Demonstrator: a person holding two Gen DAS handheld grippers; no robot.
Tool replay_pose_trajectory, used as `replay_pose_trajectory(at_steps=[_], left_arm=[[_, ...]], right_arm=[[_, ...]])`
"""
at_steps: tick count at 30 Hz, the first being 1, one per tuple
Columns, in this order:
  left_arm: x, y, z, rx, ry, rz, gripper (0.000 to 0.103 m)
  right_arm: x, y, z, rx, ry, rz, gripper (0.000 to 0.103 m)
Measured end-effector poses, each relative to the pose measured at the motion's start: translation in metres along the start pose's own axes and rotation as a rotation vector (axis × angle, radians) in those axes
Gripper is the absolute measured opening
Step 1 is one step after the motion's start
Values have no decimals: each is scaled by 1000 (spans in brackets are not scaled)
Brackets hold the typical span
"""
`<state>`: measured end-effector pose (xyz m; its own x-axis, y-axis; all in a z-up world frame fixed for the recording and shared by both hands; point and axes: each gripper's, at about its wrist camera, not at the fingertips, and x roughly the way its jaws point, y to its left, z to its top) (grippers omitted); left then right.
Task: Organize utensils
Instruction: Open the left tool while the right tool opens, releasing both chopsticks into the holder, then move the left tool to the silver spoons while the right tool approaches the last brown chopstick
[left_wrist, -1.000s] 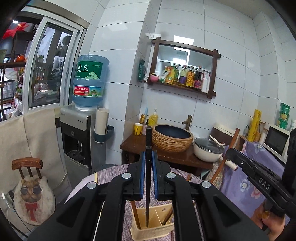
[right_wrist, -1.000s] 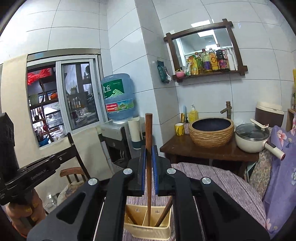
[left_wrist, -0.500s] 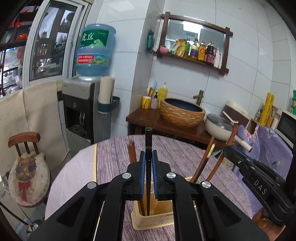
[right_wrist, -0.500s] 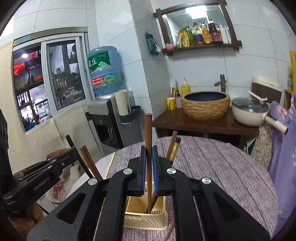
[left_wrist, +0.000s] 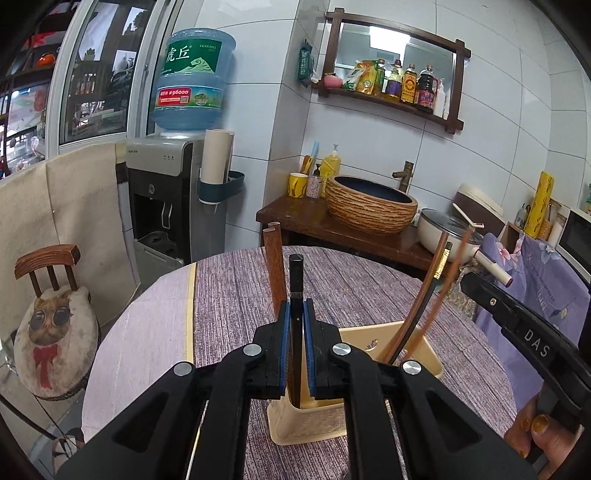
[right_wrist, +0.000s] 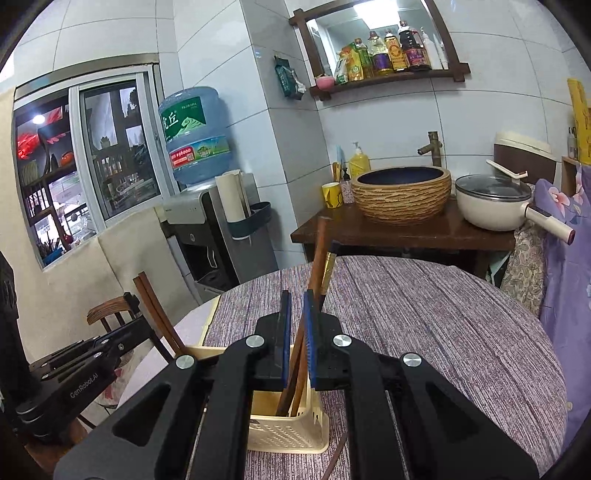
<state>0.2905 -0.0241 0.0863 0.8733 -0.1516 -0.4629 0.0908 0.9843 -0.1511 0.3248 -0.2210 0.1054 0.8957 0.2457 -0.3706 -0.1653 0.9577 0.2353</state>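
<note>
Our left gripper (left_wrist: 295, 317) pads clamp black chopstick (left_wrist: 296, 280), upright, lower end inside cream basket (left_wrist: 430, 356). Our right gripper (right_wrist: 296, 310) stands slightly parted; brown chopstick (right_wrist: 318, 258) leans between pads, apparently loose, tip in basket. Purple tablecloth (right_wrist: 424, 314) beyond.

1. Left gripper (left_wrist: 296, 345): matte black linkage arms, round silver screws at the joints, blue pads lining the inner fingers (left_wrist: 283, 347).
2. Right gripper (right_wrist: 297, 341): same black build, silver screws, blue pads; white "DAS" lettering on its side.
3. Hand (left_wrist: 539, 437): mustard-yellow polished nails.
</note>
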Motion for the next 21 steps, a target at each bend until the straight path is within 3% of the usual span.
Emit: replay_pose_trajectory(at_steps=[2,3,5,7,11,21], left_arm=[[-6,0,-1,3,-14,1,14],[-8,0,-2,1,-22,1,19],[-19,2,-5,-6,-47,-4,43],[-30,4,-10,-6,-70,-2,57],[-47,10,-24,-2,-82,14,72],[-59,35,-75,-36,15,53,86]], right_arm=[[-4,2,-1,-14,-1,1,14],[-8,5,-2,-27,-8,-2,25],[-17,9,-6,-51,-38,-13,45],[-30,12,-10,-77,-68,-24,47],[-49,16,-23,-106,-66,-20,55],[-68,3,-75,-100,64,-49,57]])
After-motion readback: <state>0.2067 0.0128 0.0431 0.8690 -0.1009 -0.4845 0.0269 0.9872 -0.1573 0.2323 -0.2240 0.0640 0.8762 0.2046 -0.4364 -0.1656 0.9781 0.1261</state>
